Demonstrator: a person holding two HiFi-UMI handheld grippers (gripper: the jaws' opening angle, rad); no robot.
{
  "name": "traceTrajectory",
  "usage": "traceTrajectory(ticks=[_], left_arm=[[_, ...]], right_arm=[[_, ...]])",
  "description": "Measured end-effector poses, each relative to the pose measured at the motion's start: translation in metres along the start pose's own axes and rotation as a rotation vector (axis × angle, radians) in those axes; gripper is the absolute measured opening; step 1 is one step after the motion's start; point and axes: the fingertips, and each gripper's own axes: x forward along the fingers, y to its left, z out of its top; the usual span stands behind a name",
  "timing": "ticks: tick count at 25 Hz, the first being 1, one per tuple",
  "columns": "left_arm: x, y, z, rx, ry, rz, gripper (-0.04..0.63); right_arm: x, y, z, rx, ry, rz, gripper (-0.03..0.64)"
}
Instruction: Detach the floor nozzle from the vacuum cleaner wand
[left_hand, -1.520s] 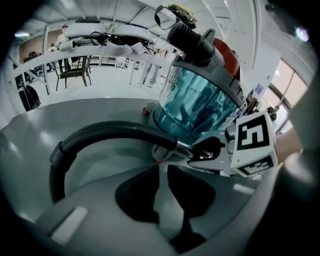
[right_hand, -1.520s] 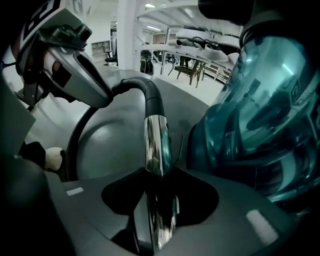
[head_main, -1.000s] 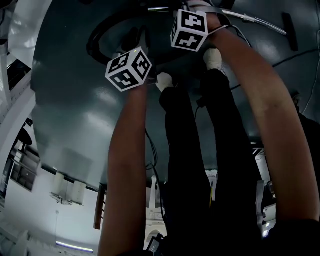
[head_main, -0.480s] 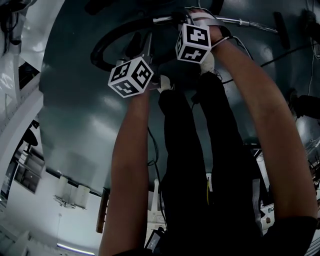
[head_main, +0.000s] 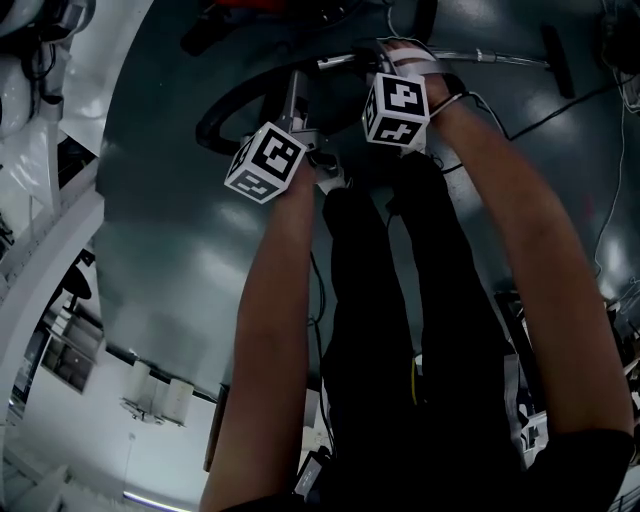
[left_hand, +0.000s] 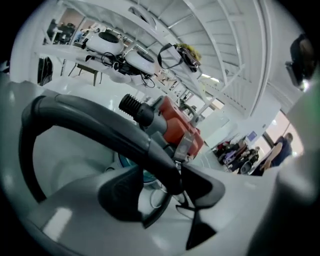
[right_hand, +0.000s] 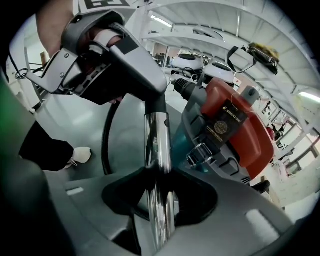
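Observation:
A chrome wand (right_hand: 157, 145) runs between the jaws of my right gripper (right_hand: 159, 200), which is shut on it. In the head view the wand (head_main: 500, 57) reaches right from my right gripper (head_main: 395, 55) to a dark bar (head_main: 553, 46) that looks like the floor nozzle. The wand's black bent handle (left_hand: 150, 150) lies between the jaws of my left gripper (left_hand: 165, 192); they are opening and the pads stand off it. The black hose (head_main: 225, 105) loops left of the left gripper (head_main: 297, 100). From the right gripper view the left gripper (right_hand: 85, 60) sits at the handle's top.
The red and teal vacuum body (right_hand: 235, 125) stands just beyond the wand. The person's dark legs and white shoes (head_main: 330, 172) are below the grippers on the grey floor (head_main: 170, 230). Thin cables (head_main: 610, 150) trail at right. White racks with equipment (left_hand: 115, 45) line the room.
Both grippers have come up toward the camera with the wand and handle. The left gripper's cube has rolled. The hose loop and the red vacuum body show more at the top.

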Motion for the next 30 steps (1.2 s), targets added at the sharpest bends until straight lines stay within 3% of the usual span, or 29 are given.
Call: traceTrajectory(ticks=[6, 9, 18, 24, 30], left_arm=[[0.008, 0.002, 0.007, -0.22, -0.072, 0.087, 0.247], [0.009, 0.006, 0.007, -0.29, -0.096, 0.113, 0.209], [0.009, 0.011, 0.004, -0.333, -0.065, 0.133, 0.196], [0.006, 0.008, 0.004, -0.355, -0.043, 0.131, 0.19], [0.005, 0.014, 0.002, -0.389, 0.013, 0.156, 0.187]], right_arm=[[-0.01, -0.001, -0.001, 0.006, -0.015, 0.022, 0.152], [-0.012, -0.002, -0.002, 0.023, -0.026, 0.027, 0.15], [-0.006, 0.001, 0.024, 0.051, -0.107, 0.069, 0.173], [0.0, 0.006, 0.035, -0.035, -0.066, 0.124, 0.172], [0.0, 0.01, 0.038, -0.046, -0.022, 0.197, 0.169]])
